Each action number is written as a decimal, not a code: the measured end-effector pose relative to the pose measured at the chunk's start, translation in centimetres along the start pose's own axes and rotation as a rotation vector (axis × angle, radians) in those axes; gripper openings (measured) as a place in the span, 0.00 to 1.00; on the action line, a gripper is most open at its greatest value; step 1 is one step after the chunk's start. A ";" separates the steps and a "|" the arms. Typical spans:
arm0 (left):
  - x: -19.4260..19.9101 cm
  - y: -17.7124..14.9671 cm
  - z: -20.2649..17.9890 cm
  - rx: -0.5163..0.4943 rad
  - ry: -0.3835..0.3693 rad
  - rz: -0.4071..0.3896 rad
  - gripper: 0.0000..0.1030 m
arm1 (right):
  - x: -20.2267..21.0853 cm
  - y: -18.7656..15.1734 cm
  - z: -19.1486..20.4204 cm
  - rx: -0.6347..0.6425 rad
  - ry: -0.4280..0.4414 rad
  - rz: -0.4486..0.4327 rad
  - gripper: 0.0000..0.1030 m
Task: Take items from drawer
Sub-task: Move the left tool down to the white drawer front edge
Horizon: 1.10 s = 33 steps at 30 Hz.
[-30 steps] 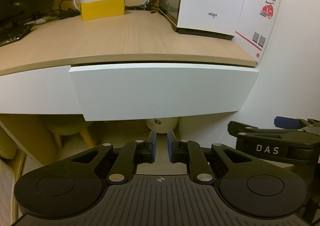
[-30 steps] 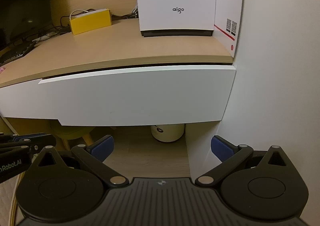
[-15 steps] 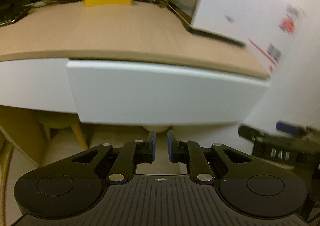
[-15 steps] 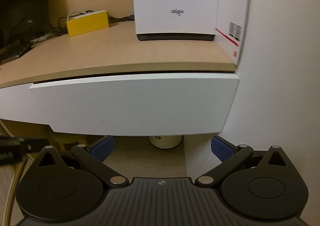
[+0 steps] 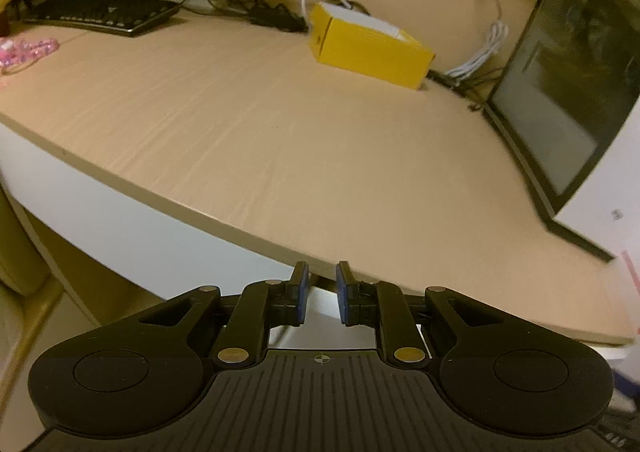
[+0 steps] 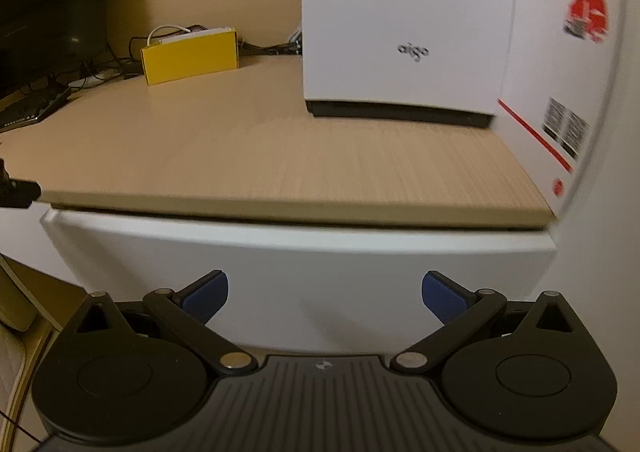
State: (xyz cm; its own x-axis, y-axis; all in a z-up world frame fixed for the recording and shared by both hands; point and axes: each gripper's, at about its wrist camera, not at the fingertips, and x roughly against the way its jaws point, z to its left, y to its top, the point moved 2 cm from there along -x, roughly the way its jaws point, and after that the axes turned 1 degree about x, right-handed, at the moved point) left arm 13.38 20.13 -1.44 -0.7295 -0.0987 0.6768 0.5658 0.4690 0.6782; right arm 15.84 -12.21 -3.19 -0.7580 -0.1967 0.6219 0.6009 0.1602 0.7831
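Note:
The white drawer front [image 6: 300, 264] sits under the wooden desk top [image 6: 280, 155], pulled out a little so its top edge juts past the desk edge. Its inside is hidden. My right gripper [image 6: 324, 292] is open, its blue pads [image 6: 208, 292] spread wide just in front of the drawer face, touching nothing. My left gripper [image 5: 320, 292] is up at the desk's front edge [image 5: 240, 228], its fingers drawn close with a narrow empty gap, and a strip of white drawer shows behind them. A black tip of the left gripper [image 6: 16, 191] pokes in at the left edge of the right wrist view.
On the desk stand a yellow box [image 5: 368, 47], a white computer case [image 6: 404, 23] with a dark glass side [image 5: 568, 75], and a red-and-white leaflet [image 6: 560, 63] against the right wall. A keyboard [image 5: 104, 11], cables [image 5: 480, 55] and pink beads [image 5: 28, 51] lie further back.
My left gripper has risen from below the drawer to desk-edge height and turned to look over the desk top. My right gripper has moved up and closer to the drawer front, still open.

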 end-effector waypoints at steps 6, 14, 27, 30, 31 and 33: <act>-1.1 -0.2 0.1 -0.008 -0.006 0.058 0.15 | -1.4 1.6 0.8 0.011 0.011 0.004 1.00; -0.9 -0.6 -1.0 -0.080 0.023 0.089 0.18 | -2.2 1.9 0.7 0.016 -0.007 0.011 1.00; -0.2 -0.9 -1.1 -0.139 0.019 0.124 0.21 | -3.4 3.8 1.1 0.028 -0.034 -0.014 1.00; -0.2 -0.9 -1.0 -0.133 0.012 0.122 0.20 | -4.1 4.1 1.7 0.044 -0.059 0.004 1.00; -0.2 -0.9 -0.9 -0.130 0.011 0.121 0.20 | -4.2 4.1 2.1 0.055 -0.059 0.002 1.00; -0.1 -0.9 -0.9 -0.129 0.010 0.122 0.20 | -4.4 4.0 2.4 0.064 -0.075 0.011 1.00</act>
State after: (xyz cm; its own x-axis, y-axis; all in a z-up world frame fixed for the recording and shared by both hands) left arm 13.32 18.89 -1.90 -0.6489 -0.0566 0.7587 0.6952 0.3612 0.6215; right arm 20.92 -8.34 -2.84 -0.7698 -0.1221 0.6266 0.5937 0.2236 0.7730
